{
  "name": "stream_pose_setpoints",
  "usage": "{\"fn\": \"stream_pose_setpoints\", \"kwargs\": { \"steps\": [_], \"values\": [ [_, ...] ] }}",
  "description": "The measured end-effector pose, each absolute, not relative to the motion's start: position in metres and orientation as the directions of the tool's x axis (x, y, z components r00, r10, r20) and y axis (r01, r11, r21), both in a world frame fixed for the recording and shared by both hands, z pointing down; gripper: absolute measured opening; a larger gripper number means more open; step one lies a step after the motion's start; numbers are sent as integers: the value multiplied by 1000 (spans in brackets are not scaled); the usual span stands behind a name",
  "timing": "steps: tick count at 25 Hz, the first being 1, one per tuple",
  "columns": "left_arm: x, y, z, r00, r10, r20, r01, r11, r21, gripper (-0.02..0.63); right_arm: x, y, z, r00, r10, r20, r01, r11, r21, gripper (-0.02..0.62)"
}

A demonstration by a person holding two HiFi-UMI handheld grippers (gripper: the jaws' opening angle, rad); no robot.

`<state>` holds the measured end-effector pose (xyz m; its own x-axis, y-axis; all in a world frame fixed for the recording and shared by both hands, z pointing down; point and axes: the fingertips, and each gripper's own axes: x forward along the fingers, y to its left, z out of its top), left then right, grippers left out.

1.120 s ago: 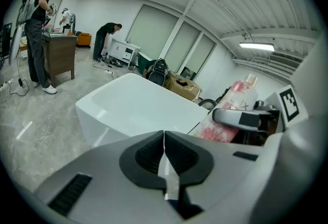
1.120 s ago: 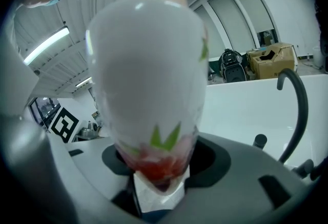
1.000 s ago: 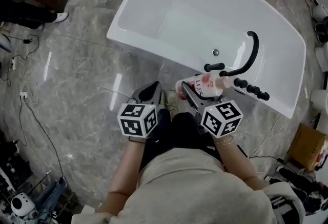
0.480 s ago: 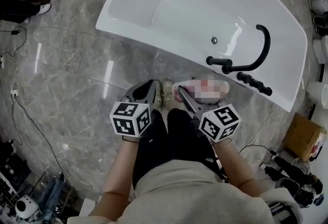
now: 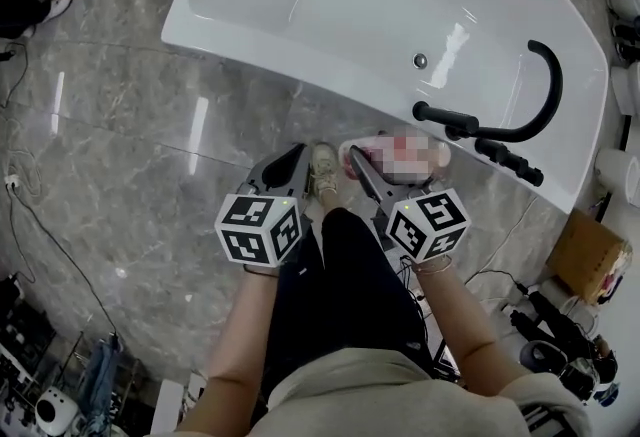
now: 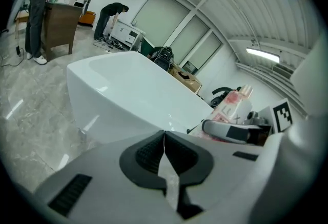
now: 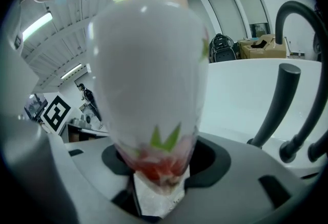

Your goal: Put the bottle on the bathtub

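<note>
A white bottle (image 7: 154, 74) with red and green print and a pale pink cap fills the right gripper view. My right gripper (image 7: 154, 164) is shut on its lower end. In the head view the bottle (image 5: 398, 155) lies across the gripper (image 5: 362, 165), just short of the near rim of the white bathtub (image 5: 300, 65) and beside the black faucet (image 5: 520, 115). The left gripper (image 5: 296, 163) hangs over the grey floor to the left, jaws pressed together and empty (image 6: 164, 148). From the left gripper view the bottle (image 6: 233, 105) shows at the right.
A black curved faucet (image 7: 287, 89) with handles stands on the tub rim at the right. Cardboard boxes (image 5: 585, 275) and cables lie on the floor at the right. My legs and a shoe (image 5: 325, 175) are below. People (image 6: 36, 7) stand at a desk far off.
The view has shifted closer to the tub. Both grippers and the bottle sit slightly higher in the picture, the bottle still held near the tub's rim by the faucet.
</note>
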<state>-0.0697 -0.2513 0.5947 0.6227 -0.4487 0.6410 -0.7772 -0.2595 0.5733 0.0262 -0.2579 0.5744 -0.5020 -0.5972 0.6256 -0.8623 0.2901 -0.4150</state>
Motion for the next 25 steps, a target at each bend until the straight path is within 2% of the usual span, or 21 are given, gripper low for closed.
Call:
{"fn": "stream_pose_setpoints", "kwargs": {
  "steps": [5, 15, 25],
  "values": [
    [-53, -253, 625, 644, -424, 637, -763, -299, 573, 8, 34, -280, 600, -470, -626, 622, -880, 279, -384, 233],
    [-67, -305, 643, 638, -532, 556, -761, -325, 562, 8, 37, -349, 624, -417, -695, 586, -909, 336, -248, 233],
    [-62, -313, 653, 636, -543, 548, -761, -327, 560, 8, 34, -394, 644, -377, -728, 573, -923, 343, -172, 234]
  ]
}}
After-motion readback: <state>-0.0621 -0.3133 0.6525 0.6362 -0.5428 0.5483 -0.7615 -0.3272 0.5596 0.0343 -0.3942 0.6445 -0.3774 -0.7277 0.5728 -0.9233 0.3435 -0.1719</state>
